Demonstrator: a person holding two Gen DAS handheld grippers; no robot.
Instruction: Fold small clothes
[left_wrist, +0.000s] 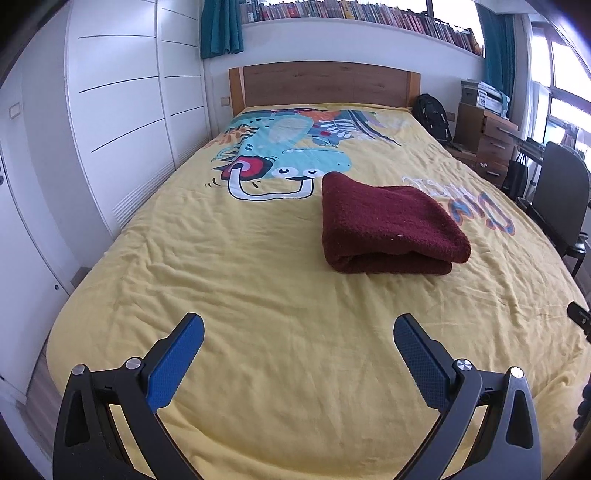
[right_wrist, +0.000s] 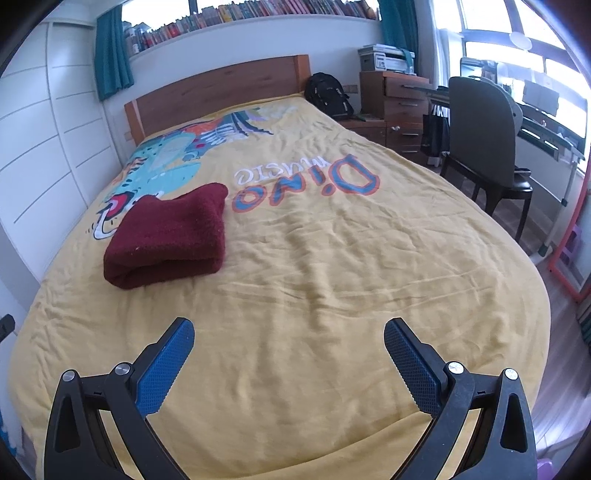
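Observation:
A dark red knitted garment (left_wrist: 388, 225) lies folded into a thick rectangle on the yellow bedspread (left_wrist: 258, 280), right of the bed's middle in the left wrist view. In the right wrist view the same garment (right_wrist: 170, 236) lies to the left. My left gripper (left_wrist: 298, 328) hovers over the near part of the bed, open, with nothing between its blue pads (left_wrist: 177, 362). My right gripper (right_wrist: 289, 330) is also open and empty, well short of the garment. The tip of the right gripper (left_wrist: 580, 317) shows at the right edge of the left wrist view.
The bedspread (right_wrist: 332, 258) carries a dinosaur print and the word "Dino". White wardrobe doors (left_wrist: 122, 122) run along the bed's left side. A black backpack (right_wrist: 328, 96), wooden drawers (right_wrist: 402, 110), a dark chair (right_wrist: 480, 136) and a desk stand on the right. A wooden headboard (left_wrist: 321, 83) closes the far end.

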